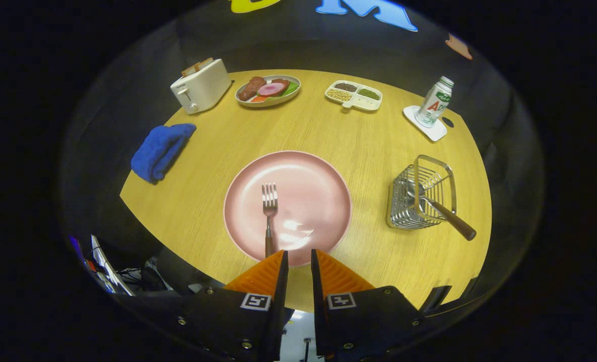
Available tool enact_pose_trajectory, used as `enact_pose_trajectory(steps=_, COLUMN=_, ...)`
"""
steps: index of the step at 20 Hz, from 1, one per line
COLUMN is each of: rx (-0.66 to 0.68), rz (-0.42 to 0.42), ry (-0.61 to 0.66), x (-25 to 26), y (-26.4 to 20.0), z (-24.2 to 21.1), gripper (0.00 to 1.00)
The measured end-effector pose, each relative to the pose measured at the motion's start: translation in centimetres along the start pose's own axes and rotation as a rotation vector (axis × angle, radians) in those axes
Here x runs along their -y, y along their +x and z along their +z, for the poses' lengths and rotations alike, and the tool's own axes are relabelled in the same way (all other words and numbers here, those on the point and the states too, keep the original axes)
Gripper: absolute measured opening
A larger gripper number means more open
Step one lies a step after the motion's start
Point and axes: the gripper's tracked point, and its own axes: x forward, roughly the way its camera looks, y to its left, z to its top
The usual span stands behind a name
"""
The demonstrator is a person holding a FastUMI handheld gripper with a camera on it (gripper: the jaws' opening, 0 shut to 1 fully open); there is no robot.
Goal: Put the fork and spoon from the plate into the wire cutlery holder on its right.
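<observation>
The gripper has 2 wedge-shaped fingers with finely ribbed faces that taper to narrow tips, a slim gap between them. Each finger sits on a black, angular housing block. Each block carries 1 square black-and-white marker tag near the finger's root. Small round silver screws dot both blocks along their edges.

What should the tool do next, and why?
Probably open a bit and drop toward the fork. The spoon already leans in the holder, the fork lies alone on the plate, and the tool hovers nearly shut, holding nothing.
</observation>
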Motion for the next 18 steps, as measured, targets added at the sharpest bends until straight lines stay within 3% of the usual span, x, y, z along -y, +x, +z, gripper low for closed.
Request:
enact_pose_trajectory(steps=10, rx=-0.104, rz=0.029, ry=-0.092, x=-2.9, y=5.2, z=-1.9, gripper=0.27)
enact_pose_trajectory(steps=18, rx=-0.134, rz=0.024, ry=-0.098, x=-3.0, y=6.3, z=-2.1, gripper=0.26)
